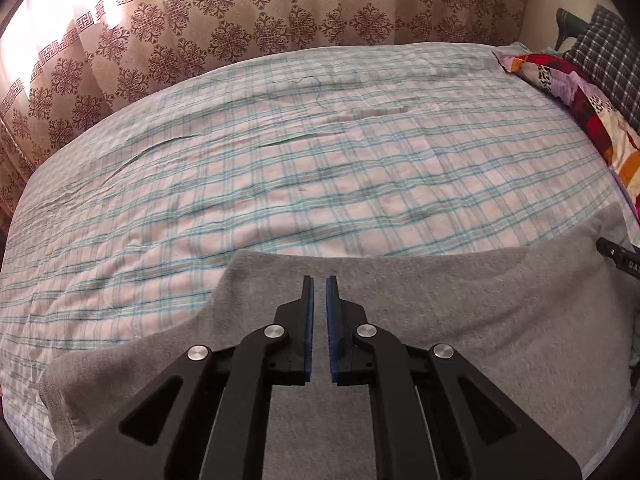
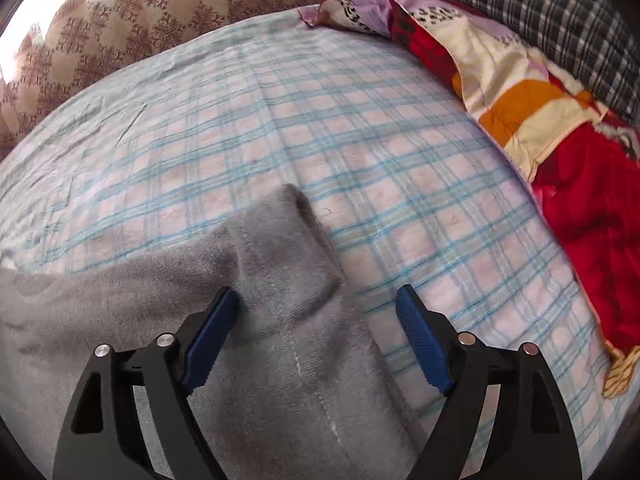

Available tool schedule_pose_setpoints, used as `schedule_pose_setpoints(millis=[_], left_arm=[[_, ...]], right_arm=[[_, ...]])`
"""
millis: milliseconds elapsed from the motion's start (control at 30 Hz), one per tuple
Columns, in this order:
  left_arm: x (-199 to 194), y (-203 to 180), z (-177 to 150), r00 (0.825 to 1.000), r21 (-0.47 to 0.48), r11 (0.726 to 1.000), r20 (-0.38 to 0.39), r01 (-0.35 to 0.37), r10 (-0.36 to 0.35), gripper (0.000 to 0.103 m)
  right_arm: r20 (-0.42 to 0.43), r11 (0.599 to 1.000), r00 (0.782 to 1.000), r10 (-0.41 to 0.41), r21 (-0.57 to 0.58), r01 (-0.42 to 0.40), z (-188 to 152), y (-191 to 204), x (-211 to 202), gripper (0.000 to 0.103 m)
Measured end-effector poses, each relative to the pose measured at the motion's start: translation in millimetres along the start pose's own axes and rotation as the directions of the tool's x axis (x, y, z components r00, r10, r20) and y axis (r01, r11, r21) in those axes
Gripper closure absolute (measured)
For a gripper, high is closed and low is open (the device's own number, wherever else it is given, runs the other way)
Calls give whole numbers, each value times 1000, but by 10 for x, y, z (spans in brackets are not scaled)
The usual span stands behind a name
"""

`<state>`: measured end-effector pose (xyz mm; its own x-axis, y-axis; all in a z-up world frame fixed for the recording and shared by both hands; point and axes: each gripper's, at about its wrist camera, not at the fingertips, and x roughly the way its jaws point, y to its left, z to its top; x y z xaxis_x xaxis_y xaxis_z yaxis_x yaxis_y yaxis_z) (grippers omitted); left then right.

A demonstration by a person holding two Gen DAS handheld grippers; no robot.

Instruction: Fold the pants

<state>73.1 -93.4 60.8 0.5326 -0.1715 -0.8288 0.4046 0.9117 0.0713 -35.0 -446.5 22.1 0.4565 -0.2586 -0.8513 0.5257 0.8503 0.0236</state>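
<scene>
Pants (image 1: 460, 320): grey, fuzzy fleece-like cloth, matt. Bed sheet (image 1: 280, 184): thin woven plaid cloth, wrinkled. Left hand-held gripper (image 1: 320, 280): matt black plastic, blue ribbed pads.

The grey pants (image 1: 460, 320) (image 2: 280, 300), of soft fleecy cloth, lie flat on the near part of the checked bed (image 1: 300, 168) (image 2: 300, 112). One corner rises in a rumpled fold, pointing toward the bed's middle.
</scene>
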Motion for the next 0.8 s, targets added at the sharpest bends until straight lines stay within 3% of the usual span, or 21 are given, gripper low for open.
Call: schedule_pose_setpoints(millis=[233,333,433,567,667,800], left_arm=[[-48,-685,-188,994,117,988,-46,103,-98,90],[-179,-967,-168,988,156,976,-35,154,-151,78],[-331,-1311,-160,977,210,954,-28,214,-213,70],[-445,-1799,-251,946,284,903,-72,323,-316,63],[-433,-2075,-324,936,320,879,-115,353,-333,62],[-379,-2277,-249,925,309,872,-151,379,-348,59]], right_arm=[[117,999,993,7,-53,-1,-76,-188,-594,25],[135,1000,991,24,2,-25,-206,-530,-891,25],[110,998,992,53,33,-57,-442,-807,-1073,25],[29,987,989,142,67,-143,-817,-957,-1090,25],[11,971,977,211,109,-211,-958,-1010,-1065,25],[2,957,966,260,136,-258,-1021,-1026,-959,31]])
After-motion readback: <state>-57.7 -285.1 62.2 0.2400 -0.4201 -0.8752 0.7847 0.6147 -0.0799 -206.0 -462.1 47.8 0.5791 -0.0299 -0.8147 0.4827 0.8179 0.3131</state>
